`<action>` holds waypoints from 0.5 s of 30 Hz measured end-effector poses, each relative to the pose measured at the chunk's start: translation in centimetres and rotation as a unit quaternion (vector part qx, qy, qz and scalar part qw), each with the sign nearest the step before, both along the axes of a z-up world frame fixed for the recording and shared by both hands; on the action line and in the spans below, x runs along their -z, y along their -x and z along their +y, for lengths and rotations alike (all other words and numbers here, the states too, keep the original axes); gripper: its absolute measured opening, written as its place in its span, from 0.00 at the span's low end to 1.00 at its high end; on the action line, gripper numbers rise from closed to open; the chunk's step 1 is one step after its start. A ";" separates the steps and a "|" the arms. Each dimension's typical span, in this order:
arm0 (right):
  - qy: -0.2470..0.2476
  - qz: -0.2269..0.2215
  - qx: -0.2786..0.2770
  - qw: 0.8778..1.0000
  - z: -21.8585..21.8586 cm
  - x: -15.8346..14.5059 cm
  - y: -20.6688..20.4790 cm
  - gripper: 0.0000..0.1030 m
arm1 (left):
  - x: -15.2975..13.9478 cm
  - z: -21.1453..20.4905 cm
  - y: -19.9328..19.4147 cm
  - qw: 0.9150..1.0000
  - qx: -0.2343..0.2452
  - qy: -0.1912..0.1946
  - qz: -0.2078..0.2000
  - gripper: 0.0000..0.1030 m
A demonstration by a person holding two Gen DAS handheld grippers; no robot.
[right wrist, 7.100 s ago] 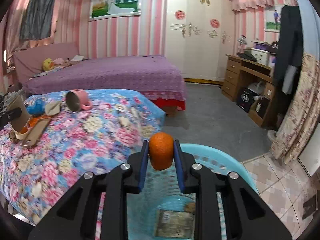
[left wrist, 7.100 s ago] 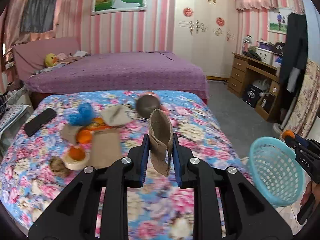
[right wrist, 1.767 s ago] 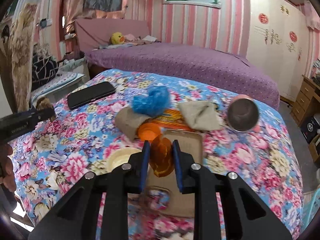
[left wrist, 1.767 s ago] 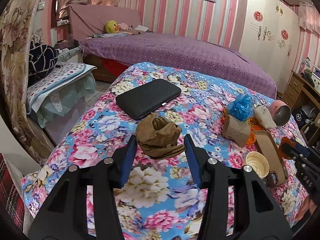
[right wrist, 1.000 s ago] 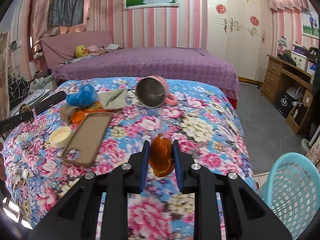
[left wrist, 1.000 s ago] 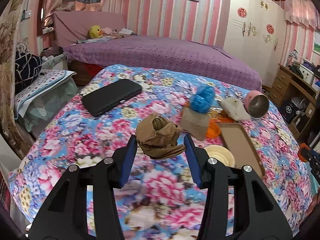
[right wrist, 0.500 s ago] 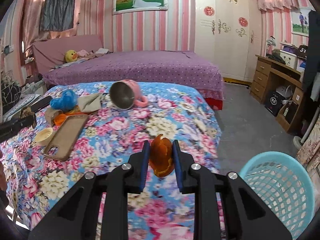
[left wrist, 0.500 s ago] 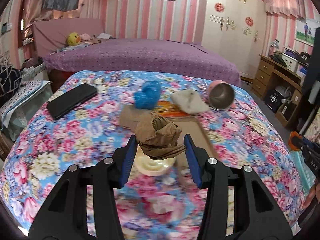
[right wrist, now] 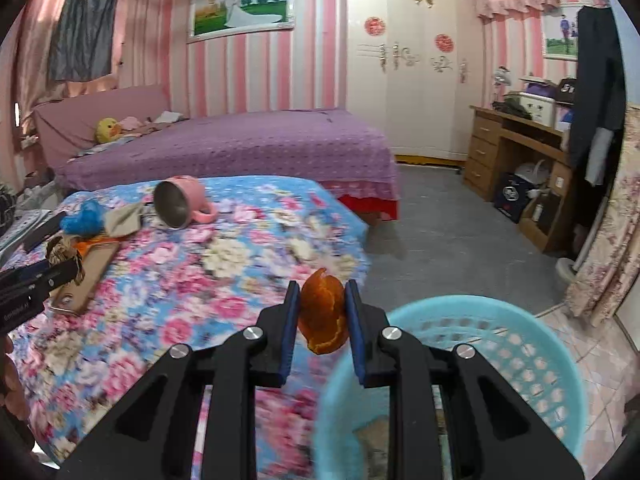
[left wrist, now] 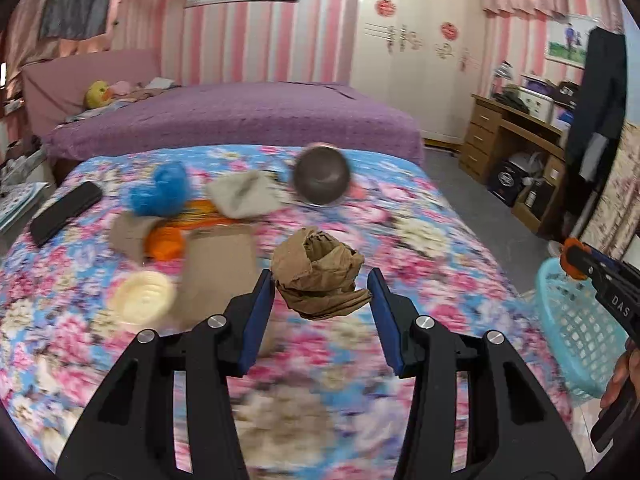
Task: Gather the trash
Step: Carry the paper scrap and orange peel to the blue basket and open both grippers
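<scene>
The left gripper (left wrist: 322, 294) has its fingers clamped on a crumpled brown paper wad (left wrist: 318, 276) over the flowered bed (left wrist: 420, 240); the right gripper (right wrist: 322, 312) pinches an orange peel (right wrist: 323, 316) beside the blue basket (right wrist: 560, 364) (paper already inside).

White letters "DAS" on the black right gripper (left wrist: 576, 262), other lettering on the left gripper (right wrist: 60, 270) too blurred to read

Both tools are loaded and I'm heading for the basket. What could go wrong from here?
1. The peel is not yet over the basket; letting go now would likely drop it on the bed or floor.
2. The paper wad bulges past the left tool and may slip out.
3. Both tools converge on the basket, so they may bump.
</scene>
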State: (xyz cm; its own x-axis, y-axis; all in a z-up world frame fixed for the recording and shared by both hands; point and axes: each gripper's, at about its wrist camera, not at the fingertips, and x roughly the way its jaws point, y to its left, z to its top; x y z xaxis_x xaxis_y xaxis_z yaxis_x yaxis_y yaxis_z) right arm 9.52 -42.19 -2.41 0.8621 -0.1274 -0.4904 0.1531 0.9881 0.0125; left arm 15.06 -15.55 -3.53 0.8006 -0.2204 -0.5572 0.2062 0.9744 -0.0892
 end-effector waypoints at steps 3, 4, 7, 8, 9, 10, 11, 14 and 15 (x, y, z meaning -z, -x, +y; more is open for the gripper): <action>0.004 0.001 0.018 1.000 -2.1 0.0 1.1 0.23 | 0.3 -2.8 0.6 1.000 0.022 0.009 0.005 0.46; 0.003 0.001 0.023 1.000 -2.7 0.0 1.5 0.23 | 0.4 -3.6 0.7 1.000 0.028 0.011 0.006 0.46; 0.006 0.005 0.038 0.999 -4.8 0.3 2.3 0.23 | 0.5 -6.5 1.2 0.999 0.048 0.012 0.007 0.46; 0.007 0.006 0.045 0.999 -5.6 0.4 2.6 0.23 | 0.5 -7.9 1.4 0.998 0.057 0.006 0.005 0.46; 0.008 0.006 0.051 0.999 -6.4 0.5 3.0 0.23 | 0.5 -8.7 1.6 0.998 0.063 0.003 0.005 0.46; 0.008 0.006 0.057 0.998 -7.0 0.5 3.3 0.23 | 0.6 -10.0 1.9 0.997 0.073 0.000 0.004 0.46; 0.008 0.005 0.067 0.998 -8.1 0.5 3.8 0.23 | 0.6 -10.7 2.1 0.997 0.079 -0.002 0.004 0.46; 0.005 0.003 0.090 0.996 -10.3 0.7 4.9 0.23 | 0.4 -13.8 2.9 0.995 0.103 -0.001 0.001 0.46; 0.003 0.003 0.098 0.995 -11.1 0.8 5.3 0.23 | 0.4 -15.0 3.2 0.994 0.112 0.002 0.002 0.46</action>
